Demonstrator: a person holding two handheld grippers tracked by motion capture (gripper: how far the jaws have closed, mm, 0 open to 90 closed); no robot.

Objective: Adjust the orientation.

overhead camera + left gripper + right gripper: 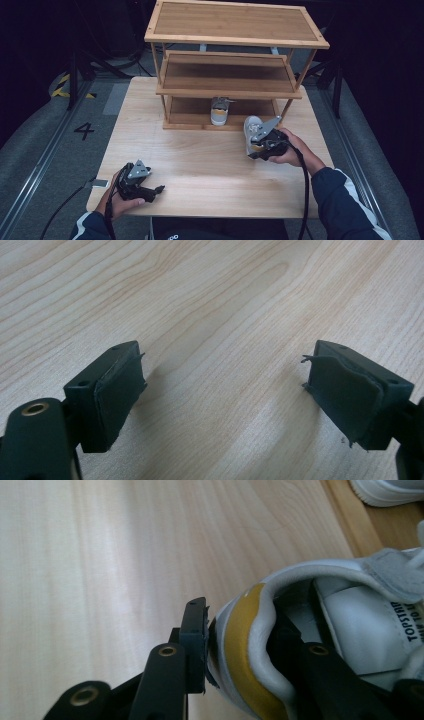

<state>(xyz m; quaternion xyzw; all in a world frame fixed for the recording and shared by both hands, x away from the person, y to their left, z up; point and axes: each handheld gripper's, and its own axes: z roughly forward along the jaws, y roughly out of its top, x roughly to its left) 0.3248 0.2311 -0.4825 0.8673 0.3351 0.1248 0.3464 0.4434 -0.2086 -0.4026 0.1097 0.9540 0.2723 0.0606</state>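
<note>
Two white shoes: one [219, 112] sits on the wooden rack's [227, 65] bottom shelf, the other shoe [251, 131] is pinched at its gold-trimmed heel by the right gripper [261, 143] just before the rack. Its gripper view reveals lettering on the tongue. The left gripper [225, 395] rests spread wide over the table [200, 165].

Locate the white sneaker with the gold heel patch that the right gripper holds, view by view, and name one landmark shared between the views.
High view: the white sneaker with the gold heel patch sits right of centre, just in front of the wooden shelf rack, clamped by the right gripper.
Left gripper view: not in it.
Right gripper view: lower right, heel collar between the jaws.
Shared landmark: the light wooden table.
</note>
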